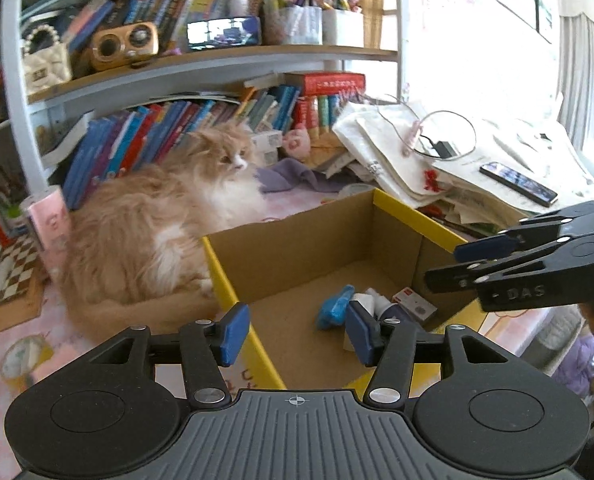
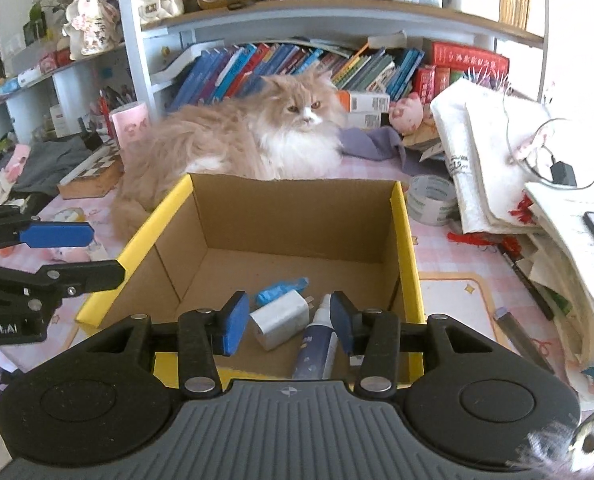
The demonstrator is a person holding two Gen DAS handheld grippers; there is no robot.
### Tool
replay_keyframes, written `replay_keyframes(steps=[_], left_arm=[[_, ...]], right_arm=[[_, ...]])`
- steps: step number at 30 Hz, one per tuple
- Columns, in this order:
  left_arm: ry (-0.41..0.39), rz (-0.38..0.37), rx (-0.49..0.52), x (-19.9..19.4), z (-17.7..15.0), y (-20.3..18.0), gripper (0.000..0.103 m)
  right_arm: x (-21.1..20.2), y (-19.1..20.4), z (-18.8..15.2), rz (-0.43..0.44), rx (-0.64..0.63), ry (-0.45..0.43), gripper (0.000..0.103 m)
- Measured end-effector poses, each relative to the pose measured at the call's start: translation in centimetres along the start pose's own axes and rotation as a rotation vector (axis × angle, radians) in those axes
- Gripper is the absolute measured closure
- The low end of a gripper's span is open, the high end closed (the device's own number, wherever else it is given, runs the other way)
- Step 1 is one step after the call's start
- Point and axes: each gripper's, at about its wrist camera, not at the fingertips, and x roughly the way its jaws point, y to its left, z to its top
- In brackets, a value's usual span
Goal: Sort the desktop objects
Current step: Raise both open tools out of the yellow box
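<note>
1. Your left gripper (image 1: pixel 293 334) hangs over the near left corner of the open cardboard box (image 1: pixel 313 240), its blue pads parted with nothing between them: released and empty.
2. Your right gripper (image 2: pixel 287 328) hovers above the near edge of the same box, its jaws likewise apart and holding nothing; the things seen between the pads lie lower, on the box floor.
3. Each gripper shows in the other's view: the right one juts in from the right edge of the left wrist camera, and the left one from the left edge of the right wrist camera.
4. Inside the box, near the front wall, lie a white charger plug (image 2: pixel 279 318), a dark blue spray bottle (image 2: pixel 317 342) with a white nozzle, and a crumpled blue wrapper (image 2: pixel 281 288).
5. A small white and red packet (image 1: pixel 415 304) also lies in the box by its right wall; it is probably a little carton, though the view is too soft to be sure.
6. A long-haired ginger and white cat (image 2: pixel 257 140) sits on the counter (image 2: pixel 449 260) right behind the box's far left corner.
7. A roll of clear tape (image 2: pixel 433 198) rests on the counter just beyond the box's far right corner, beside a heap of papers (image 2: pixel 493 160).
8. A phone (image 1: pixel 519 184) lies on top of that heap.
</note>
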Motion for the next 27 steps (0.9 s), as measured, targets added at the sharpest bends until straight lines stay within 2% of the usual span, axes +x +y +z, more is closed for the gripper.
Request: replay_keyframes(steps=[9, 11, 16, 27], left_arm=[[-0.011, 0.063, 0.052, -2.2, -2.1, -1.3, 0.047], [-0.009, 0.067, 0.036, -2.4, -2.7, -1.4, 0.042], [0.028, 0.066, 0.040, -2.3, -4.3, -1.8, 0.041], [0.100, 0.032, 0.047, -2.3, -7.0, -2.1, 0.041]], right_arm=[[-2.9, 0.0, -2.6, -0.033, 0.065, -0.027, 0.059], [-3.3, 0.2, -3.5, -0.053, 0.063, -0.015, 0.058], [-3.5, 0.6, -5.9, -0.114, 0.051, 0.031, 0.058], [-2.7, 2.6, -9.5, -0.097, 0.055, 0.139, 0.058]])
